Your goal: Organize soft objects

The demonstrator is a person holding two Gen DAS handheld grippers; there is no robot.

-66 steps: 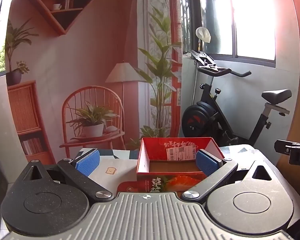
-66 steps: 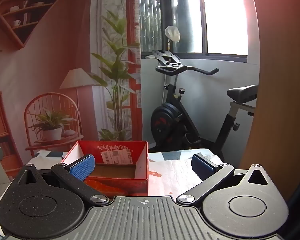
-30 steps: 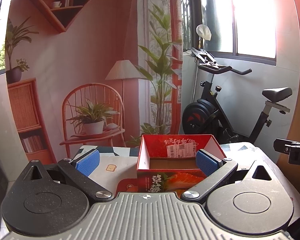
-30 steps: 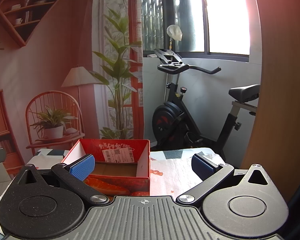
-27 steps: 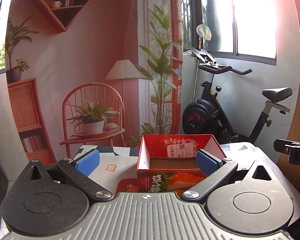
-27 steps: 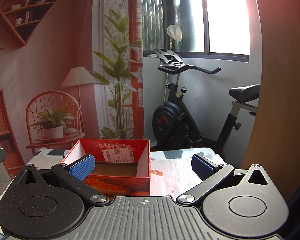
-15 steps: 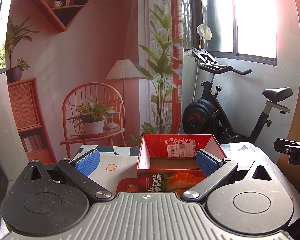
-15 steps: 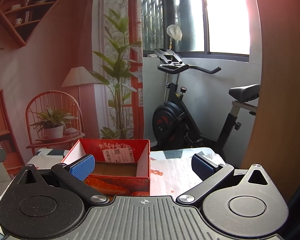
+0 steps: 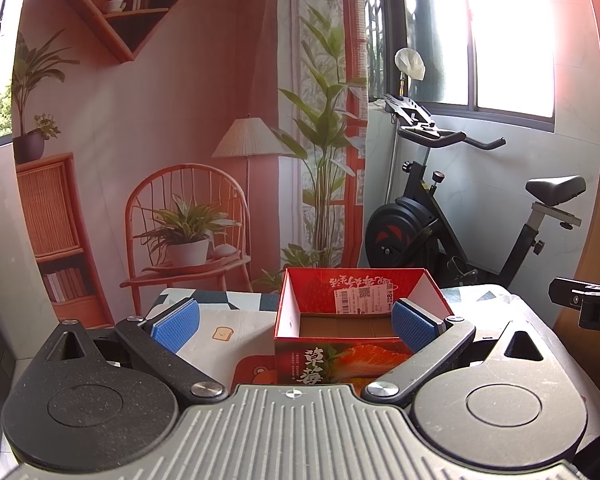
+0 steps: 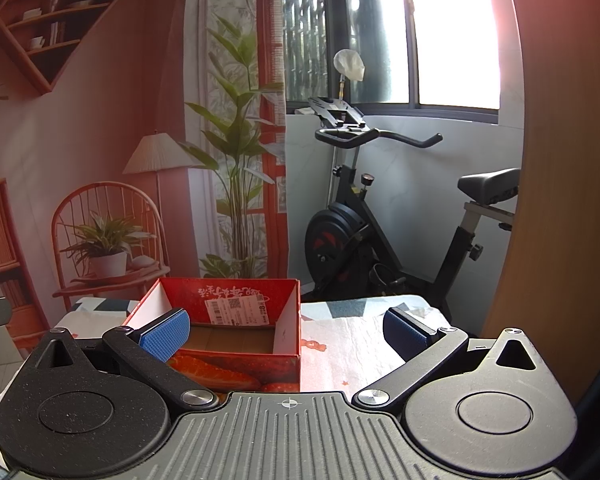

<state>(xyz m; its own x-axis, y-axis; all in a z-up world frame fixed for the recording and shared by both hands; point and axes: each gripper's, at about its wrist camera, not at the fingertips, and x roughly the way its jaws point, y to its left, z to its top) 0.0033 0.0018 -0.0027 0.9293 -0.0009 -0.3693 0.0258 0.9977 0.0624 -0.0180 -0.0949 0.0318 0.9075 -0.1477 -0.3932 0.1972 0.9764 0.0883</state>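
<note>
A red cardboard box (image 9: 312,354) with strawberry print and a white label stands open and empty on the patterned tablecloth (image 9: 236,322); the right wrist view shows the same box (image 10: 236,372) left of centre. My left gripper (image 9: 295,322) hovers open in front of the box, nothing between its blue pads (image 9: 176,326). Just as wide open and empty, my right gripper (image 10: 286,332) is held to the right of the box. No soft object is in view.
The table (image 10: 360,344) ends just behind the box. Beyond it are a black exercise bike (image 10: 360,232) and a printed room backdrop (image 9: 160,140). A wooden panel (image 10: 560,160) stands at the right. The other gripper's black body (image 9: 588,300) shows at the right edge.
Both views have tilted slightly since 2.2 s ago, so the box sits a little lower and nearer in frame. Over the last second nothing has moved.
</note>
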